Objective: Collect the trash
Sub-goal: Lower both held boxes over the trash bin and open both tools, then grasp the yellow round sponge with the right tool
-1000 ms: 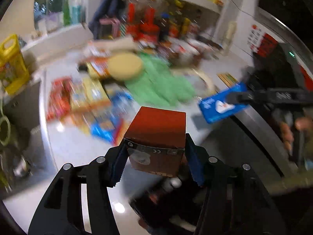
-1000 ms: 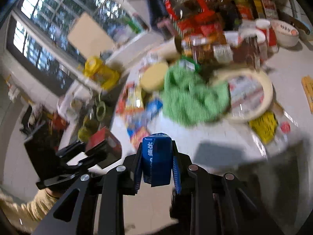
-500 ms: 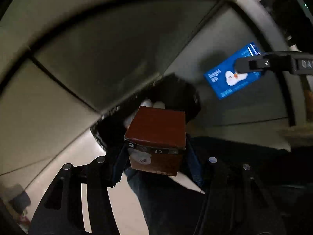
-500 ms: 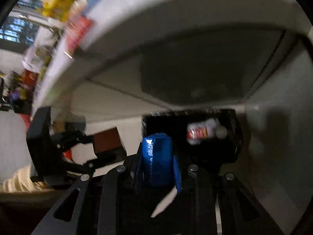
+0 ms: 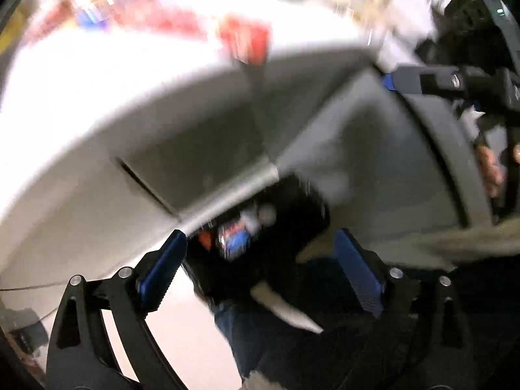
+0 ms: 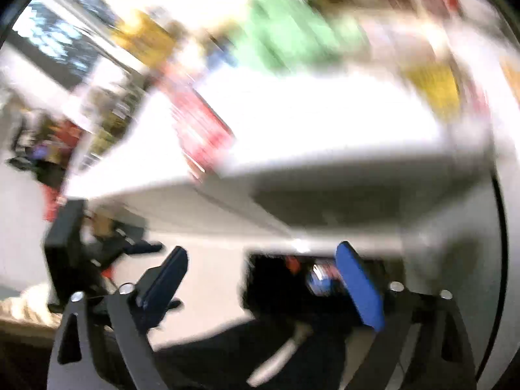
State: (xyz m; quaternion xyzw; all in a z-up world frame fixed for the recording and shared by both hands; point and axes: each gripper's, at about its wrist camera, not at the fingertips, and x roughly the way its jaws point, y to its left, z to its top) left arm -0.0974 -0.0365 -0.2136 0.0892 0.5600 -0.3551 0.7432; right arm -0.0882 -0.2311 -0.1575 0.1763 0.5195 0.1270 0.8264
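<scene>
Fingers spread wide on both the left gripper (image 5: 260,271) and the right gripper (image 6: 261,287), just opened, nothing between them. Below and ahead: black bin (image 5: 302,214) under the desk (image 5: 97,74) edge, holding dropped trash (image 5: 232,240). More wrappers (image 6: 201,130) up on the desk beyond. Risk: heavy blur, so could clip the desk edge rising.

no text can be read here. the packets on the counter (image 5: 97,74) are too blurred.
</scene>
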